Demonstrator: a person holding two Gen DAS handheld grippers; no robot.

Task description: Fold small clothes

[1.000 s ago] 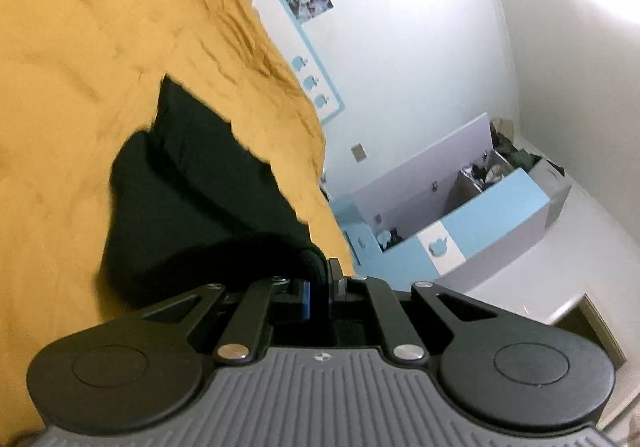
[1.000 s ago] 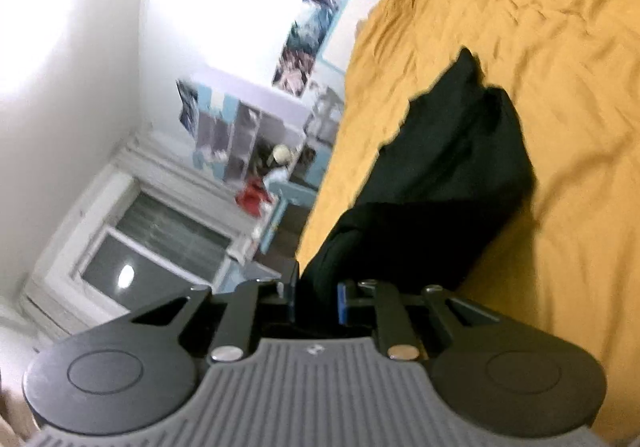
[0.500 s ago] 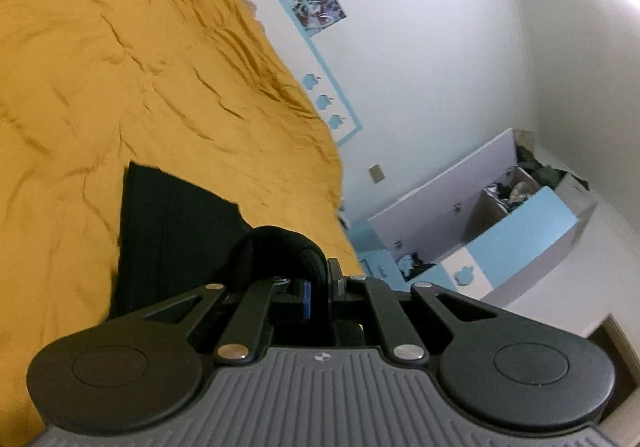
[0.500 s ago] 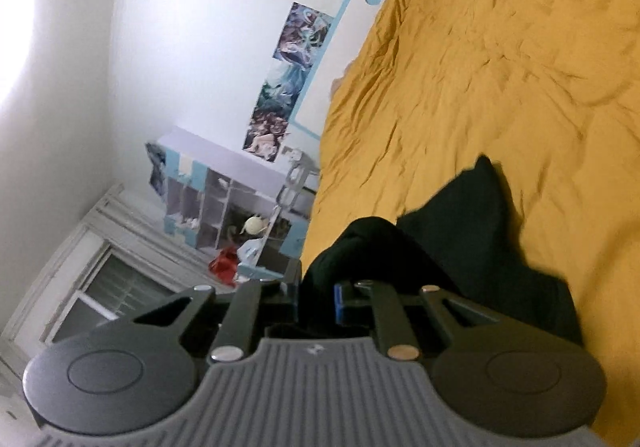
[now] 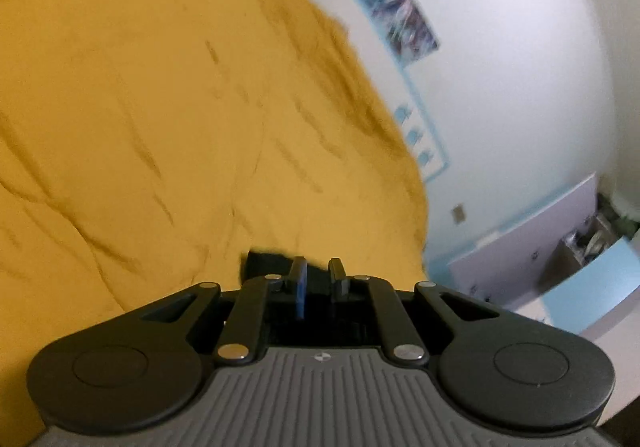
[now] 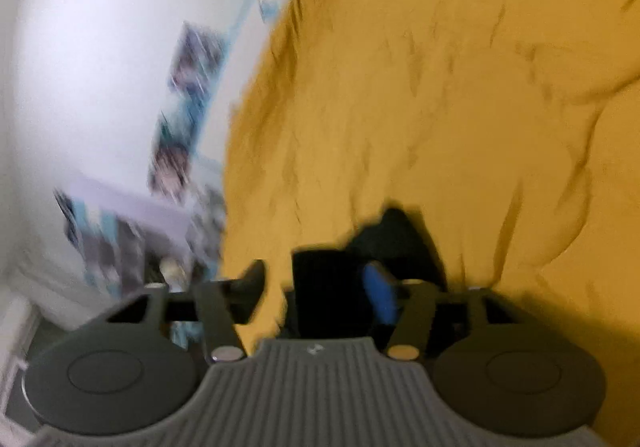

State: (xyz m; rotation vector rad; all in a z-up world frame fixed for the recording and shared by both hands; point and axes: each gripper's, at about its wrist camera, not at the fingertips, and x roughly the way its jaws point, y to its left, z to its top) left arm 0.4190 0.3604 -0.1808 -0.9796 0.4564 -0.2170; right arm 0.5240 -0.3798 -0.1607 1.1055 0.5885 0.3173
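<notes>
A small black garment point(image 6: 400, 239) lies bunched on the mustard-yellow bedspread point(image 6: 440, 87). My right gripper point(image 6: 318, 283) has its jaws opening wide; a fold of the garment sits between the fingers, and the pads are off it. In the left wrist view only a dark corner of the garment point(image 5: 264, 263) shows past the fingers, low on the bedspread point(image 5: 140, 107). My left gripper point(image 5: 317, 275) is nearly closed, its jaws just starting to open, with black cloth still in the narrow gap. Both views are blurred by motion.
The bed's edge runs beside a white wall with posters point(image 5: 404, 23) and a blue-trimmed panel. A blue and white cabinet point(image 5: 568, 247) stands on the floor at the right. A shelf unit point(image 6: 120, 231) and posters point(image 6: 188, 95) show at the left.
Both grippers have swung low across the bed, laying the black garment down. The right gripper has opened and let go of it. The left jaws have parted slightly.
</notes>
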